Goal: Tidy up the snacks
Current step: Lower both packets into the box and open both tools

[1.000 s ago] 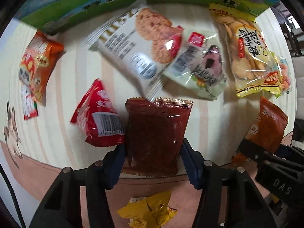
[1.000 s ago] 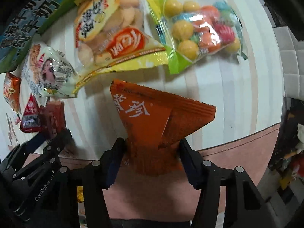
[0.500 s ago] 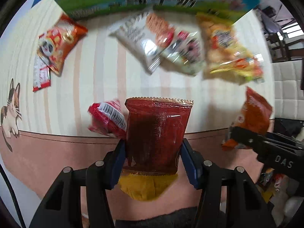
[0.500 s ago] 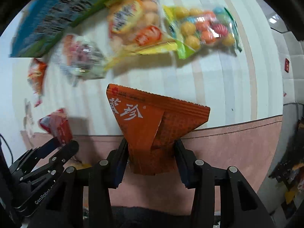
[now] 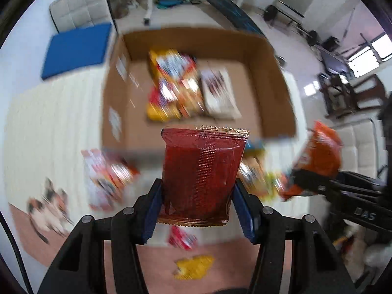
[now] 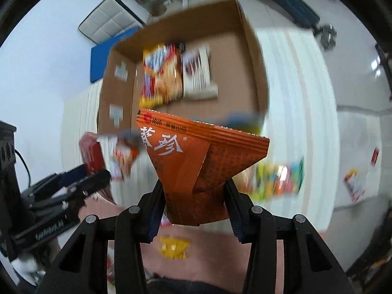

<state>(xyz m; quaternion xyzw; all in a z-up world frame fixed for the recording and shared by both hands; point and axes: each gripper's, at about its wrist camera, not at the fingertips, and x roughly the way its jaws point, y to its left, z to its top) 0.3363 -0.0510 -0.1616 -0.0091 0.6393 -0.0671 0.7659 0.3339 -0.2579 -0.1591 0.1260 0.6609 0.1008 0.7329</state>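
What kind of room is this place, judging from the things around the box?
Probably a home room used partly for exercise: a weight bench and dumbbells stand on the floor beyond the cardboard box, beside a padded chair.

Both grippers, left (image 5: 197,210) and right (image 6: 194,210), now stand raised; the cardboard box (image 5: 272,56) enters view beyond the packets.

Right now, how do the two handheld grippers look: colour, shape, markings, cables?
Both are black plastic frames with angular cut-outs and round silver pins. The left gripper and the right gripper each have blue pads inside the fingers. White lettering, blurred, marks their sides. A thin black cable runs near the left one. No hand or sleeve is visible.
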